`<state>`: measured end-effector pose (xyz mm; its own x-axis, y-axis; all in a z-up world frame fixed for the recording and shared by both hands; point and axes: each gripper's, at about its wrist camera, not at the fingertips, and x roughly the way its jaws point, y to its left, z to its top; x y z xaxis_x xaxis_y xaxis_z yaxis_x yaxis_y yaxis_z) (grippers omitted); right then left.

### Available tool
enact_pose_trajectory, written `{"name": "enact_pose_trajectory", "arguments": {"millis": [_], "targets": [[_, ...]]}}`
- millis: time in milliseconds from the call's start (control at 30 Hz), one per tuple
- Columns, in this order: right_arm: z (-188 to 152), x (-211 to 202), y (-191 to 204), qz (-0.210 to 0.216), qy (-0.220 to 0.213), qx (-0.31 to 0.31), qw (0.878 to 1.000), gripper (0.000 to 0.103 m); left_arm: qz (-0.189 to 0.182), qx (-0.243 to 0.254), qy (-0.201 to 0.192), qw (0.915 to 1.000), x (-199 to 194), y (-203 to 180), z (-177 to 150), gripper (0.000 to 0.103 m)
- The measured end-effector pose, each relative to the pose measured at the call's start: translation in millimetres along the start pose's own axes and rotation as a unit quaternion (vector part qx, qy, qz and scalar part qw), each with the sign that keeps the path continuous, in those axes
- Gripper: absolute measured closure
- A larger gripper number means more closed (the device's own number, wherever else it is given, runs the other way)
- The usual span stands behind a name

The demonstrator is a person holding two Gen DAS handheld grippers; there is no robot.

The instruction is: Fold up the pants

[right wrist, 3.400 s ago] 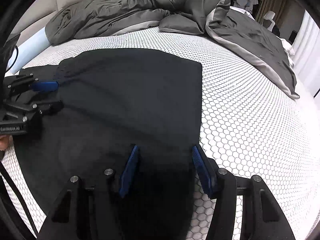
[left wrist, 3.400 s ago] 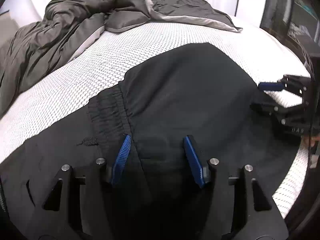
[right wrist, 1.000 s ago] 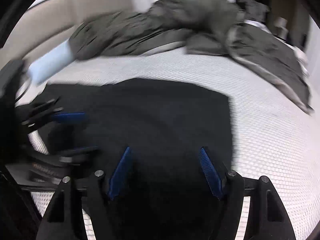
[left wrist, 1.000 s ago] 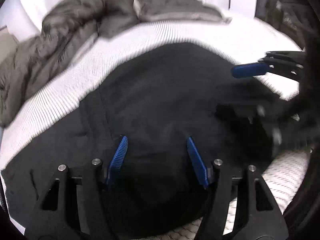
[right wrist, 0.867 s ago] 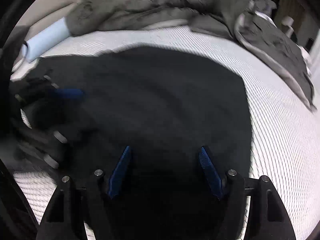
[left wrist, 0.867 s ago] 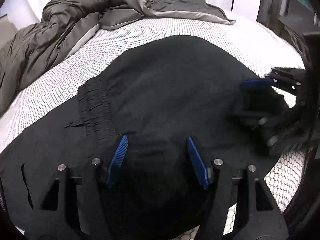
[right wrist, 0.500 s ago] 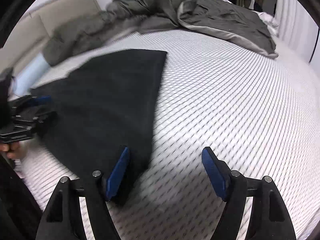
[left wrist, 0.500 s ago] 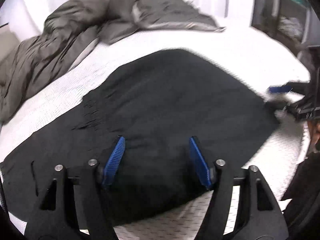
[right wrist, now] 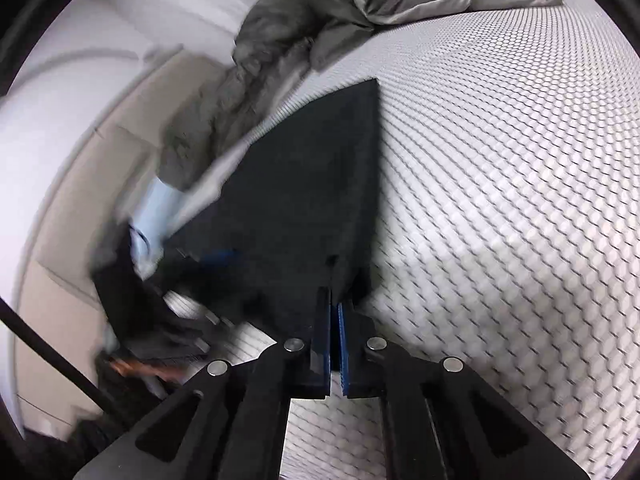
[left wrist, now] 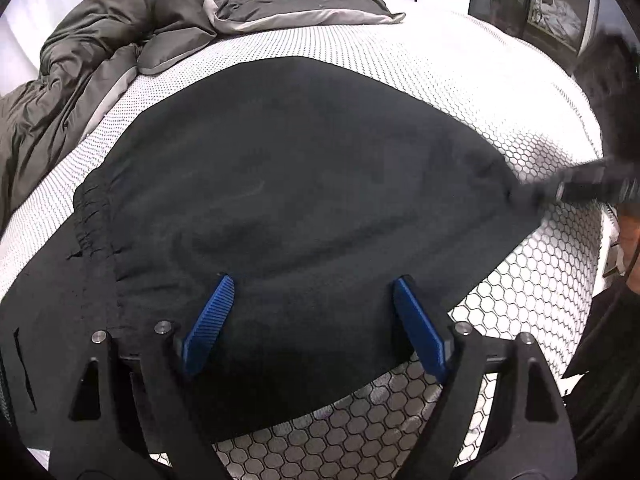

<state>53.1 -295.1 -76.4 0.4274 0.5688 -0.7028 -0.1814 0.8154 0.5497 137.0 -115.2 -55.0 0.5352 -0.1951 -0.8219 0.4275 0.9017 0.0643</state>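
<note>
rumpled grey duvet (left wrist: 120, 44) beyond pants (left wrist: 288, 184)

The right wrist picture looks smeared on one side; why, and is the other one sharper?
Right wrist view: motion blur smears the headboard side and the left claw; the mattress stays crisp. Left wrist view: sharp on the pants; only the right claw is blurred. Both bulge from fisheye.

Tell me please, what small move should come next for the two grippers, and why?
Probably the left gripper should close on the near edge of the pants. The right gripper is already shut on the corner of the pants, while the left one hangs over the cloth with its jaws opening and pressing on nothing, so only one side is held for the fold.
</note>
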Motion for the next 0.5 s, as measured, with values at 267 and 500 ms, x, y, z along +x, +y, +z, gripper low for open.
{"name": "enact_pose_trajectory", "arguments": {"millis": [267,500], "targets": [[7.6,-12.7,10.4,-0.023,-0.025,-0.030,0.999,0.057,-0.020,-0.009,-0.078,0.9968,-24.8,-33.6,21.2,0.022],[36.1,12.0,-4.4,-0.030,-0.017,0.007,0.999,0.058,0.000,0.019,-0.014,0.9997,26.5,-81.4,39.4,0.020]]}}
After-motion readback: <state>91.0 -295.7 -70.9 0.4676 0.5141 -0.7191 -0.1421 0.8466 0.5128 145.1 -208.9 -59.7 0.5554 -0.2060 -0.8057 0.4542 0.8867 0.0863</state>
